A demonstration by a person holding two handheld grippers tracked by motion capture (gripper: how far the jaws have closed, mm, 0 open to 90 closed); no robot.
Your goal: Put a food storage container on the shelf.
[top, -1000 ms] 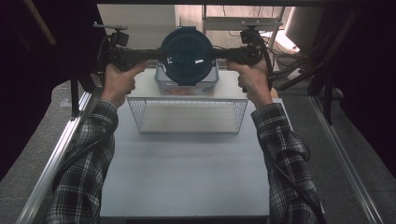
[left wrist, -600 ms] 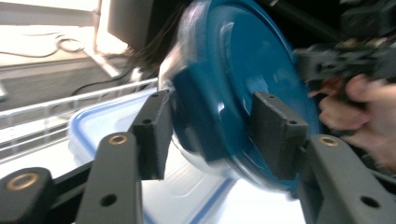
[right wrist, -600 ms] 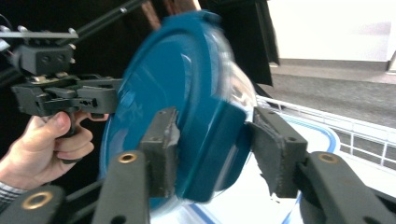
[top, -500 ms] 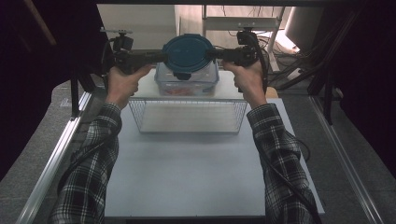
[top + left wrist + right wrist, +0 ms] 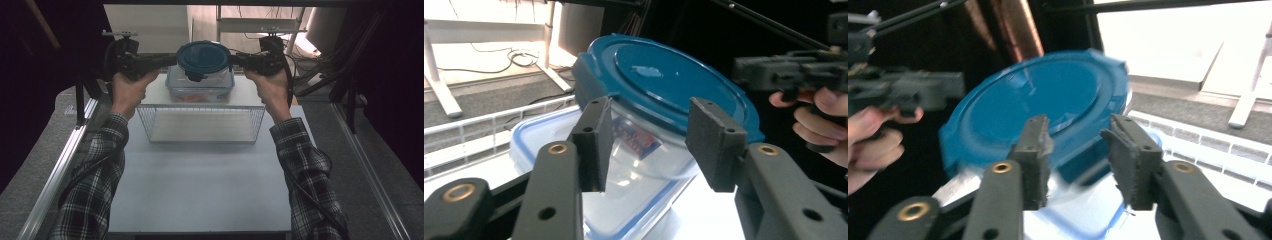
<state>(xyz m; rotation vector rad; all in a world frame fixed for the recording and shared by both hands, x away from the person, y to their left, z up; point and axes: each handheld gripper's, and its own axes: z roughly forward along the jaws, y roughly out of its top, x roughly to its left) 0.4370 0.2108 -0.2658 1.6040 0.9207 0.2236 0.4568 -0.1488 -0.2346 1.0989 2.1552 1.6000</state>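
The left claw (image 5: 172,61) and the right claw (image 5: 234,60) reach in from opposite sides toward a round clear container with a blue lid (image 5: 203,56). In the left gripper view the left claw (image 5: 649,135) has its jaws apart, one on each side of the container's near rim, and whether the pads press it I cannot tell. In the right gripper view the right claw (image 5: 1075,152) also has its jaws apart around the lid's edge, though that picture is blurred. The round container sits directly above a rectangular clear tub (image 5: 200,89) with a blue-edged rim; something reddish lies inside the tub, too dim to name. A red and blue item shows through the round container's wall. The lid faces up, tilted in both gripper views. Just in front of the tub stands a white wire basket (image 5: 200,125) on the white counter (image 5: 200,185).
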